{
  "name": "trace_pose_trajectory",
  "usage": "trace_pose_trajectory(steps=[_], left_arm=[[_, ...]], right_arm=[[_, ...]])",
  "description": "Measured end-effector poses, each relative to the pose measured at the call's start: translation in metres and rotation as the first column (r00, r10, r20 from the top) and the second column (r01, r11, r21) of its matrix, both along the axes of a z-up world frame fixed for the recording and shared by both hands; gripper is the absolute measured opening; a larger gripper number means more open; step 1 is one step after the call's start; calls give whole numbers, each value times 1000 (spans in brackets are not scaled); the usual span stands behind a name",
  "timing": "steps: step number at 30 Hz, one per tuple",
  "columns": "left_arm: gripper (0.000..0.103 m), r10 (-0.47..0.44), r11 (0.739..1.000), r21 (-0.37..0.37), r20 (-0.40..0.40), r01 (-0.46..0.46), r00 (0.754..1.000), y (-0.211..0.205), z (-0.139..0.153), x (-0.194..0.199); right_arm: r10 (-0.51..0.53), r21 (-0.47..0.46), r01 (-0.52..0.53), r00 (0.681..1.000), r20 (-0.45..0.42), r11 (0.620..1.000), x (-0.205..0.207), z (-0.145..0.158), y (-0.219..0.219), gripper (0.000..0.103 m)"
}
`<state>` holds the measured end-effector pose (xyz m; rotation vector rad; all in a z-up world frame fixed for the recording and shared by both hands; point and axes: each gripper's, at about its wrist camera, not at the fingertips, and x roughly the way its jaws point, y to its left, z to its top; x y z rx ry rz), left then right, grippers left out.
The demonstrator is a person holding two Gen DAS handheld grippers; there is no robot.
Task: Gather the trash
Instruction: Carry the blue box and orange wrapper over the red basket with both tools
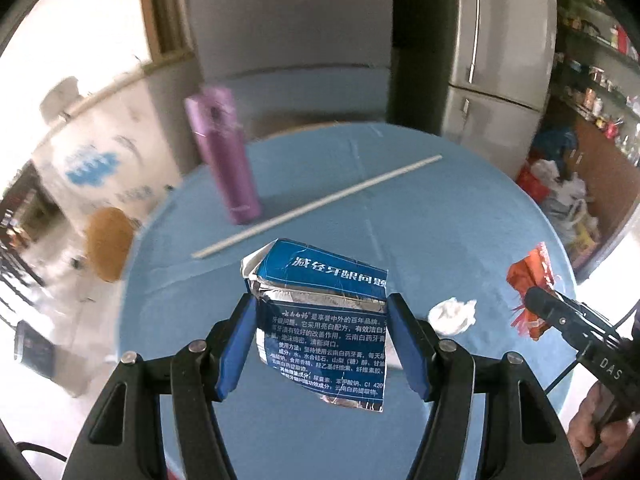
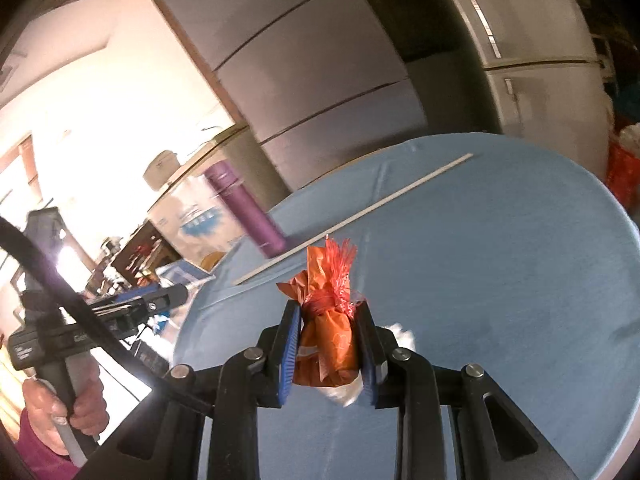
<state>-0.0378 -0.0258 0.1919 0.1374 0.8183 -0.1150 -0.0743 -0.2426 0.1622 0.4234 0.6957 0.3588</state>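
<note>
My left gripper [image 1: 322,314] is shut on a crushed blue toothpaste box [image 1: 324,320] with silver lining and holds it above the round blue table [image 1: 440,216]. My right gripper [image 2: 329,320] is shut on an orange wrapper bundle [image 2: 330,336] tied with red fringe, also lifted over the table. In the left wrist view the orange bundle [image 1: 530,280] and the right gripper show at the far right. A crumpled white tissue [image 1: 452,314] lies on the table between them; in the right wrist view it [image 2: 400,330] peeks out behind the fingers.
A purple flask [image 1: 224,156] stands at the table's far left, with a long white stick [image 1: 320,206] lying across the table beside it. A fridge [image 1: 496,40] and shelves stand behind. Bags [image 1: 560,184] lie on the floor at right. A stool [image 1: 108,242] stands left.
</note>
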Motion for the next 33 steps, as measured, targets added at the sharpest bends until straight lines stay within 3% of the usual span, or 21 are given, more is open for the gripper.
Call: trace_pose_trajectory(steps=[12,23,33], left_arm=[[67,118,987,91,153,-133,981,42,26,-95],[67,150,978,111,218,-177,964,63,30,-141],[67,172,974,107,217,-199,961,77,24,-160]], right_arm=[[120,30,-120,992,26,992,-53,16,60,29],[162,41,-164,986,40,986,-86,28,85,29],[199,24,-200,979,31,979,-98,26,109,29]])
